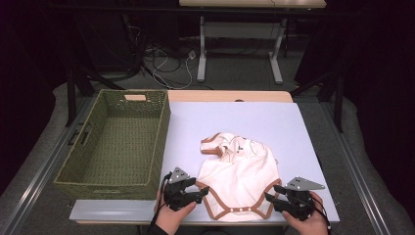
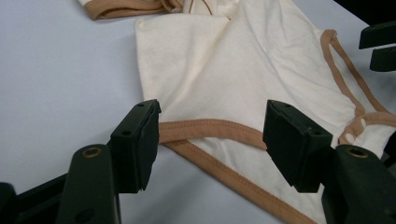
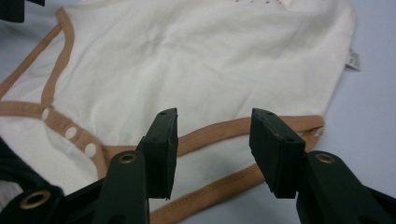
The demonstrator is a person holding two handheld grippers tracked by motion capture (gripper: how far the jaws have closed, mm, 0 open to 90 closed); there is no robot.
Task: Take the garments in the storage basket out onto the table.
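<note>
One cream cotton baby bodysuit with tan trim (image 1: 238,174), flat on the one pale grey table (image 1: 298,127), near edge, right of one green woven basket (image 1: 120,142). Two grippers: left gripper (image 1: 201,192) and right gripper (image 1: 271,193), each with jaws parted astride a leg hem, pads clear of cloth

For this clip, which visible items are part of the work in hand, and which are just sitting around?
In use:
- cream bodysuit with tan trim, lying flat on the table
- left claw, open at its left leg hem
- right claw, open at its right leg hem

Just lying about:
- green woven basket, nothing visible inside
- white table
- cables on the floor
</note>
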